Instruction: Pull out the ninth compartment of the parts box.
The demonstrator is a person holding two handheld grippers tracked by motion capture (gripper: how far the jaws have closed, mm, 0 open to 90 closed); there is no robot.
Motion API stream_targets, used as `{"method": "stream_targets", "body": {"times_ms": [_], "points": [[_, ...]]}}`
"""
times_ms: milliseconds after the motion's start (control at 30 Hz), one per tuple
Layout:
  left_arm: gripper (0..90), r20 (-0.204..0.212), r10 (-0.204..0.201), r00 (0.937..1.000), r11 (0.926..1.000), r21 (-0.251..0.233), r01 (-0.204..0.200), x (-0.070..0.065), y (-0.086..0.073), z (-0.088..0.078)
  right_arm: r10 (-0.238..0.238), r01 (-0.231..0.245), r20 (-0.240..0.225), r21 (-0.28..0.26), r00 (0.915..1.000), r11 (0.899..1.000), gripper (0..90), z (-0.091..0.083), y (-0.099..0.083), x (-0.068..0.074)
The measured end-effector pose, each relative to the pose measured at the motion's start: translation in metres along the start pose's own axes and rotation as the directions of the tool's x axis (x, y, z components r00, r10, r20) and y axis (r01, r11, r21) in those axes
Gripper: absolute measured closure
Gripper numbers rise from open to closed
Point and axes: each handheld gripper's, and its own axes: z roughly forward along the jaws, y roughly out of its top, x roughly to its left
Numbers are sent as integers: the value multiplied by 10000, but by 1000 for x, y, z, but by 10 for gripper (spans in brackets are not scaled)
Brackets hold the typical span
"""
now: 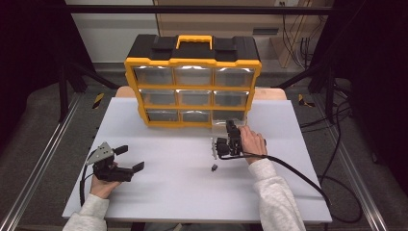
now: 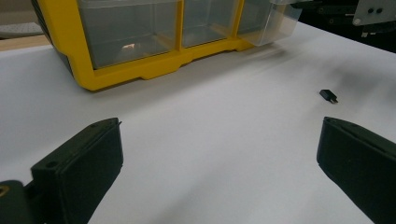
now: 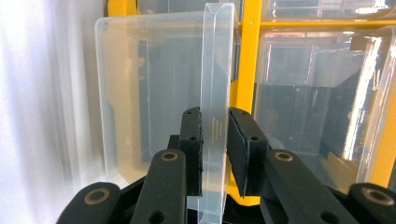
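Note:
A yellow and black organizer (image 1: 192,62) with clear drawers stands at the back middle of the white table (image 1: 288,192). Its bottom right drawer (image 1: 222,123) is pulled partway out. My right gripper (image 1: 233,128) is shut on that drawer's front lip; in the right gripper view the clear lip (image 3: 215,70) sits clamped between the two pads of the right gripper (image 3: 215,135). A small black part (image 1: 214,167) lies loose on the table in front of it. My left gripper (image 1: 131,158) rests at the front left, jaws wide open and empty. The left gripper (image 2: 219,135) faces the small black part (image 2: 328,95) and the drawer (image 2: 275,21).
Black cables (image 1: 298,173) trail from the right gripper across the table's right side. Metal rails (image 1: 43,163) run along both sides of the table. Open white surface lies between the two grippers.

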Motion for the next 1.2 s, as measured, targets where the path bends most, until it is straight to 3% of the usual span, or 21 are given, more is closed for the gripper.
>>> {"method": "stream_targets", "body": {"times_ms": [1200], "points": [[0, -13, -2, 10000, 10000, -1, 2, 0, 0, 0, -49, 48, -82, -124, 10000, 9999, 763, -14, 0, 2]]}}
